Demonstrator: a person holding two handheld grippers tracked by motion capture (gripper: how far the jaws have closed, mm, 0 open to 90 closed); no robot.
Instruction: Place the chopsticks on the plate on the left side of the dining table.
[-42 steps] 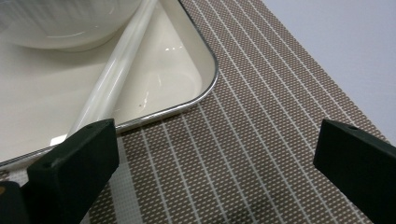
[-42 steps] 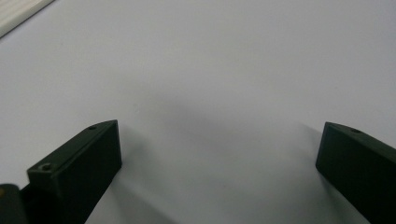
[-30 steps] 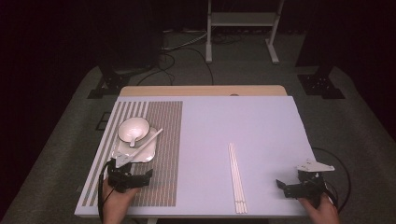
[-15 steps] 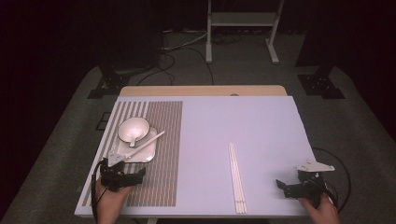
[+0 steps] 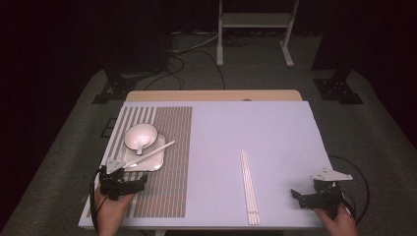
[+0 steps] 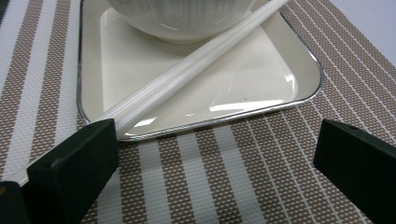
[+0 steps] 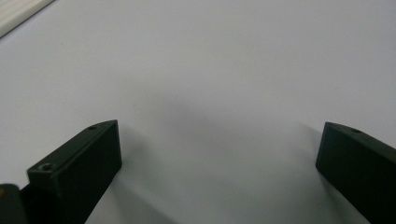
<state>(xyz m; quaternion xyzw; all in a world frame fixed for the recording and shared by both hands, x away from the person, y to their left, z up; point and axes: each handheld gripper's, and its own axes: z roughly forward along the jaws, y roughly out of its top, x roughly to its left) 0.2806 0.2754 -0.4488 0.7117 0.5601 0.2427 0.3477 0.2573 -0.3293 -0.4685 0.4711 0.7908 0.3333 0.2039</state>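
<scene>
The left tongs [image 6: 210, 177] stand wide and empty at the lower left of the high view, over the striped mat [image 6: 261, 154] just short of the square plate [image 6: 299, 60]. A long white spoon handle [image 6: 187, 70] slants across the plate from the bowl [image 6: 182, 18]; its near end sits by the left jaw. Best to centre the handle between the jaws before closing. The right tongs [image 7: 219, 172], also wide, rest over bare table [image 7: 224, 60] at lower right, chopsticks [image 5: 248, 184] lying well apart.

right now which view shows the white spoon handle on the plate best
The left gripper view: the spoon handle runs large and sharp from the bowl across the square plate to the gripper's own left jaw. The high view shows it small. The right gripper view faces bare tabletop.
</scene>
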